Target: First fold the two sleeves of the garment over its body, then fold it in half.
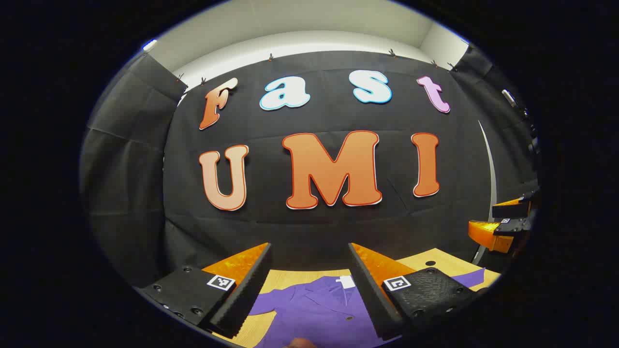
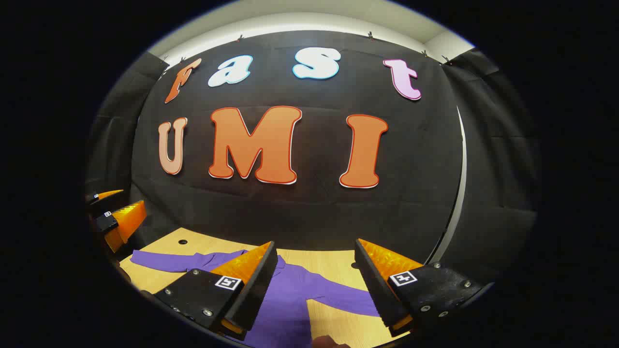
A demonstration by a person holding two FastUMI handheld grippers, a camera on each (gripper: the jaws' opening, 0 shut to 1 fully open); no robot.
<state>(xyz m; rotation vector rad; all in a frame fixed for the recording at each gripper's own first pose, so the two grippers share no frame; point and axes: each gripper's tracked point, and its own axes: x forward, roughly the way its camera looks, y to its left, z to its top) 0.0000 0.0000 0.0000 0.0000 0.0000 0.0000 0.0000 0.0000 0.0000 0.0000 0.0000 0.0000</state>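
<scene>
A purple garment (image 1: 314,309) lies flat on the wooden table (image 1: 437,261), collar with a white tag toward the far wall. My left gripper (image 1: 309,285) hangs above its body, open, with nothing between the fingers. In the right gripper view the purple garment (image 2: 290,295) spreads with one sleeve (image 2: 164,260) running left and the other sleeve (image 2: 338,295) running right. My right gripper (image 2: 314,285) hovers open over that right sleeve and shoulder. The right gripper (image 1: 503,224) also appears at the far right of the left gripper view, and the left gripper (image 2: 113,217) at the far left of the right gripper view.
The black cloth wall rises right behind the table's far edge. Small dark holes mark the wooden table (image 2: 333,266) top near the back. A fingertip of a person's hand (image 2: 329,342) pokes in at the bottom edge.
</scene>
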